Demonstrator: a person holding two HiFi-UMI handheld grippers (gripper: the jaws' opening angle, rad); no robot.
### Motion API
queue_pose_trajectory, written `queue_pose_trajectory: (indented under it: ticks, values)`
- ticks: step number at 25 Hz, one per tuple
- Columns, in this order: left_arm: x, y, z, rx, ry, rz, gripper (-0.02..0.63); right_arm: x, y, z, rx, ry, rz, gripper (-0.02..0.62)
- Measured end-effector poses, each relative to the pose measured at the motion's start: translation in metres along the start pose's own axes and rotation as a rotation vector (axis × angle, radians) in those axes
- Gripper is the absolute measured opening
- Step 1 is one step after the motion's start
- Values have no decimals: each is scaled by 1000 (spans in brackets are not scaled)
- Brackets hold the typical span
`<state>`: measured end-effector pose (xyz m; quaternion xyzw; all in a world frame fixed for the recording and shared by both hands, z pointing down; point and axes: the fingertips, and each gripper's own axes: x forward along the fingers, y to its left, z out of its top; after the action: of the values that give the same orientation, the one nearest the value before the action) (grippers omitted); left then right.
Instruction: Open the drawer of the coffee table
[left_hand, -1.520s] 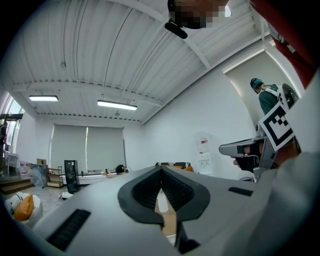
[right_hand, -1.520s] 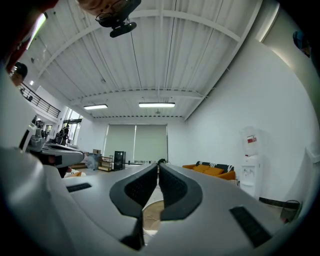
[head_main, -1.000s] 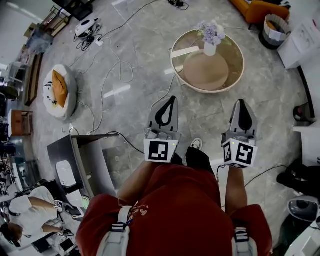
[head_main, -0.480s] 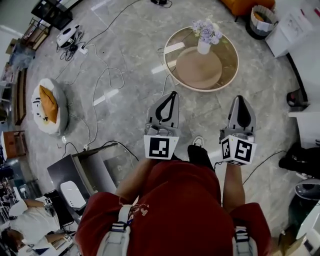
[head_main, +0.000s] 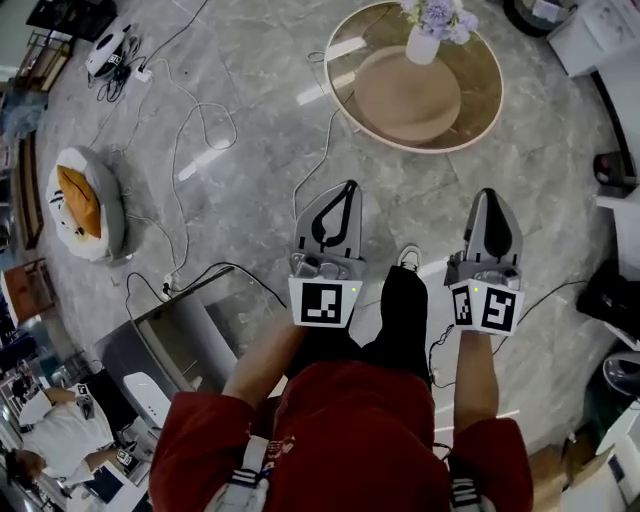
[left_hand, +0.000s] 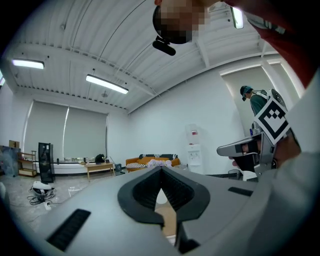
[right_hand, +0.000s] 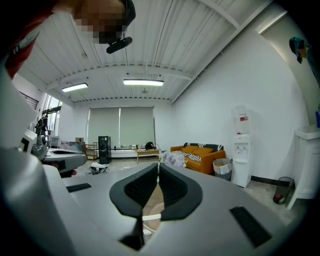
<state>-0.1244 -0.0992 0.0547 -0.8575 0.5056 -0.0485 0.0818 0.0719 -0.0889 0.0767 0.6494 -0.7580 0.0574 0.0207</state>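
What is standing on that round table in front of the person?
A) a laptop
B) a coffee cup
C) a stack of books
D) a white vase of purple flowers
D: in the head view a white vase holding pale purple flowers stands on the round coffee table, and nothing else is on it.

Office-like lounge, orange sofa (right_hand: 197, 151), water dispenser (right_hand: 241, 147), round coffee table (head_main: 405, 100), ceiling strip lights (right_hand: 143, 82)

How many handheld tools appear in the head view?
2. The left tool is at centre, the right tool to its right; both stop short of the round coffee table.
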Motion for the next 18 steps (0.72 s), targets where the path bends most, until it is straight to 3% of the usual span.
queue_pose_trajectory:
  ticks: [4, 12, 18]
  values:
    - [-2, -4, -108, -33, -8, 9, 14, 22, 7, -117, -62, 28, 34, 25]
    - [-8, -34, -368, -46, 53, 22, 14, 54, 7, -354, -74, 37, 70, 25]
    - [19, -65, -501, -13, -41, 13, 14, 93, -9, -501, -132, 19, 121, 25]
